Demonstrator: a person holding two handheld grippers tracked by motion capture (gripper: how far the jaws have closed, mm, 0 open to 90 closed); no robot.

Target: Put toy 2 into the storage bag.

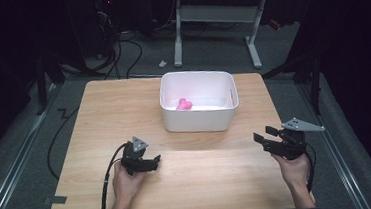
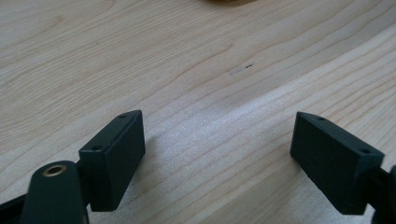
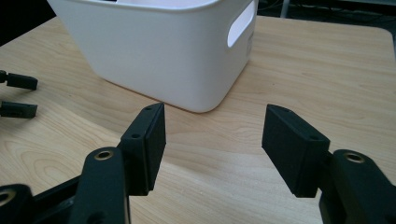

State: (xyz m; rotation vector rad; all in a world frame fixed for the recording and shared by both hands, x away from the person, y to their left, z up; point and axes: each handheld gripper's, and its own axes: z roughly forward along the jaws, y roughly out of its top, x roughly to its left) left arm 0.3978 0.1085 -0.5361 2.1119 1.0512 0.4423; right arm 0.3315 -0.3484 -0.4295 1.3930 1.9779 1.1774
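Pink object (image 1: 184,104) in white bin (image 1: 200,121): shape indistinct.

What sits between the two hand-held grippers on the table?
Bare wood, in the high view: left hand-held gripper, right hand-held gripper, table between.

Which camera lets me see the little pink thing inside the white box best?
The high view shows it best: it looks down into the white plastic box, where the small pink object lies on the bottom. The right gripper view shows the box's outer wall from the side, hiding the pink object. The left gripper view faces bare wooden tabletop.
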